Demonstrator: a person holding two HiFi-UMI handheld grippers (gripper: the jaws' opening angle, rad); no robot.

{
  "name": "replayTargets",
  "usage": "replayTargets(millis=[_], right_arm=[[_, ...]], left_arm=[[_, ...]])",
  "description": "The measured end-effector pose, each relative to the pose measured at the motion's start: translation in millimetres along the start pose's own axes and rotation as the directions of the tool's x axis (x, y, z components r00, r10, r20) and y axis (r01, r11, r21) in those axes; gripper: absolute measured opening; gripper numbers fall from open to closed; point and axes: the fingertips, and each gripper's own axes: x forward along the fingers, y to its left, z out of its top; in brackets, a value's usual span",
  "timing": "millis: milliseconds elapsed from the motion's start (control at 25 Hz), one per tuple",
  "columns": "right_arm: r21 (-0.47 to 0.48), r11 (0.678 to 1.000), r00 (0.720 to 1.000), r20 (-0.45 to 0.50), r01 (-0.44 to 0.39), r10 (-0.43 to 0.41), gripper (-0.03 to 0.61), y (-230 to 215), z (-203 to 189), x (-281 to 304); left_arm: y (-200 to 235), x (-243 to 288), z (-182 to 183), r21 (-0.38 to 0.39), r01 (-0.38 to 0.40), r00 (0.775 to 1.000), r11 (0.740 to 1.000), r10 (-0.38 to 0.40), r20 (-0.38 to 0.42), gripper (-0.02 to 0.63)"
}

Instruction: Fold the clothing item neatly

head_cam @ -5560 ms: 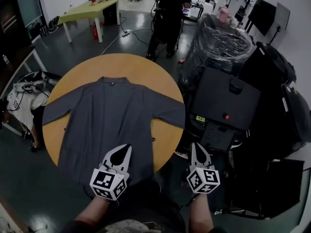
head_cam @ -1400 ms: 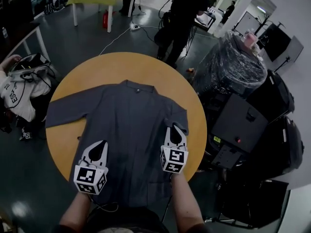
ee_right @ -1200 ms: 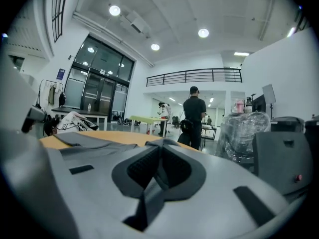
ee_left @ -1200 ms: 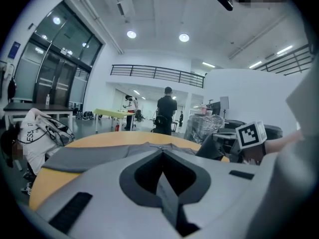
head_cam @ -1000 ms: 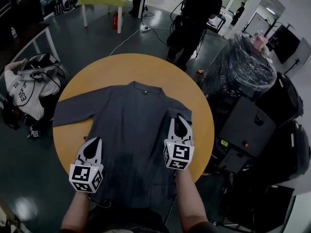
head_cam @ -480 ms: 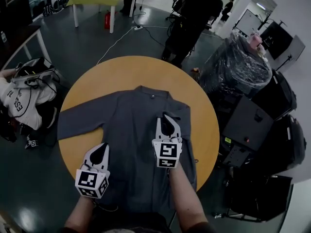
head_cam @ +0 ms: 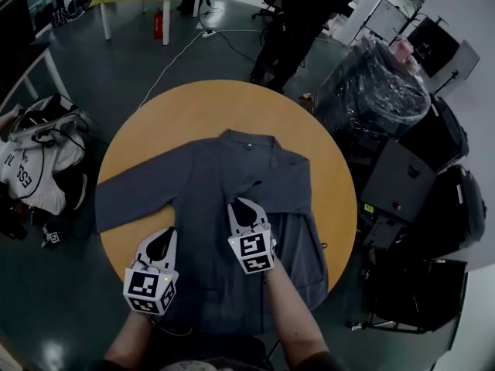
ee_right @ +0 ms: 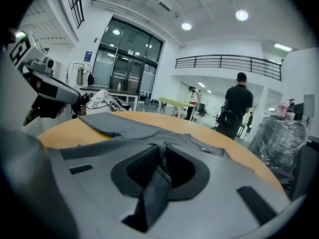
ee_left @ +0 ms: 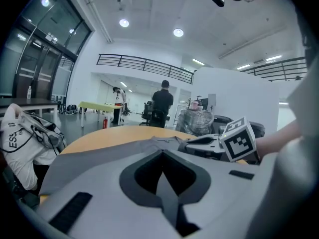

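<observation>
1. Grey garment point(head_cam: 232, 168) lies front-up on round wooden table point(head_cam: 170, 110), collar at the far side, hem toward the person.
2. Done so far, judged from the lay: right sleeve point(head_cam: 282, 180) is carried inward and lies slanted over the chest. The right side of the body looks partly turned in.
3. Right gripper point(head_cam: 241, 204) is over mid-garment, claw pinching a strip of the grey cloth. The right gripper view shows fabric running between the jaws.
4. Left gripper point(head_cam: 165, 235) sits at the garment's left edge, low down, claw pressed together. Whether a thin edge of cloth is caught in it cannot be told.
5. Left to do, by estimate: release and flatten the right sleeve, bring in left sleeve point(head_cam: 131, 199), which is stretched out flat toward the table's left rim, then fold the body. Early stage.
6. Hard to read: the right cuff is hidden under the right gripper. The hem and the table's near rim are covered by forearms and marker cubes. Light is dim, so the creases blur.
</observation>
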Motion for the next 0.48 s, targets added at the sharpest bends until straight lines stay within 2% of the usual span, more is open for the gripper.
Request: replayTargets(millis=[280,480], right_arm=[[0.009,0.993,0.993,-0.042,-0.114,0.114,0.037,34.6,-16.5,-15.5],[-0.068,0.975,0.976,-0.073,-0.212,0.207,0.143,59.8,-20.4,-22.9]], left_arm=[[3.4,-1.1,-8.6,-0.011,0.014,1.000,1.000,-0.014,-0.015,0.008],[8.1,1.0,-7.1,-0.012,0.010,1.000,1.000,-0.010,-0.010,0.008]])
